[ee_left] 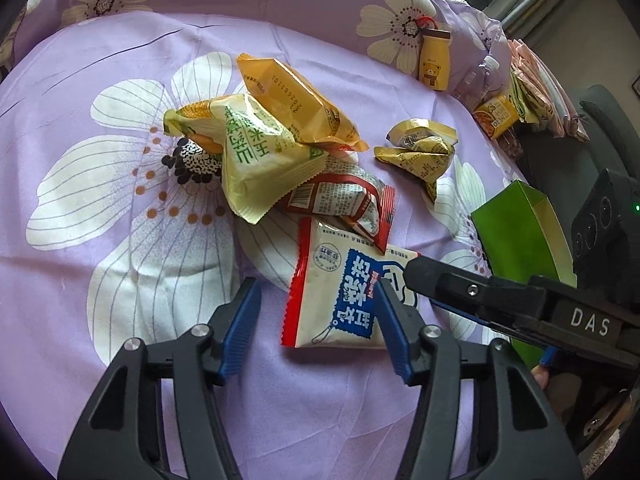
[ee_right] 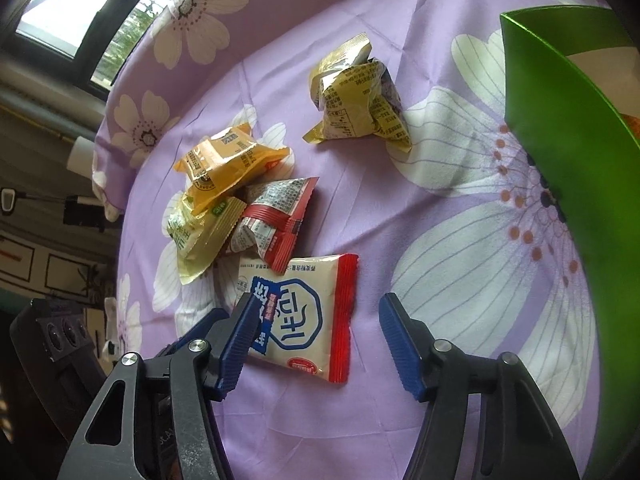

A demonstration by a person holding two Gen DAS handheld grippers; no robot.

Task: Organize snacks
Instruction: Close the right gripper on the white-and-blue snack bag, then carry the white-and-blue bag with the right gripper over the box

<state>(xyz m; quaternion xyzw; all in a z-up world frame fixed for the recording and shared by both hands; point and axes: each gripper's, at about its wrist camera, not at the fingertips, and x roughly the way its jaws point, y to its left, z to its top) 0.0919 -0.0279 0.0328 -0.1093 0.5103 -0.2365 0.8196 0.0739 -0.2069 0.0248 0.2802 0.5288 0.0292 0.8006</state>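
The white packet [ee_right: 304,312] lies flat on the cloth [ee_right: 400,200], nearest you, below the snack pile [ee_right: 240,208]. You're at the pick: both grippers, left [ee_left: 316,328] and right [ee_right: 316,332], straddle it with jaws apart, not clamped. Next, squeeze, then carry to the green box [ee_right: 568,128].
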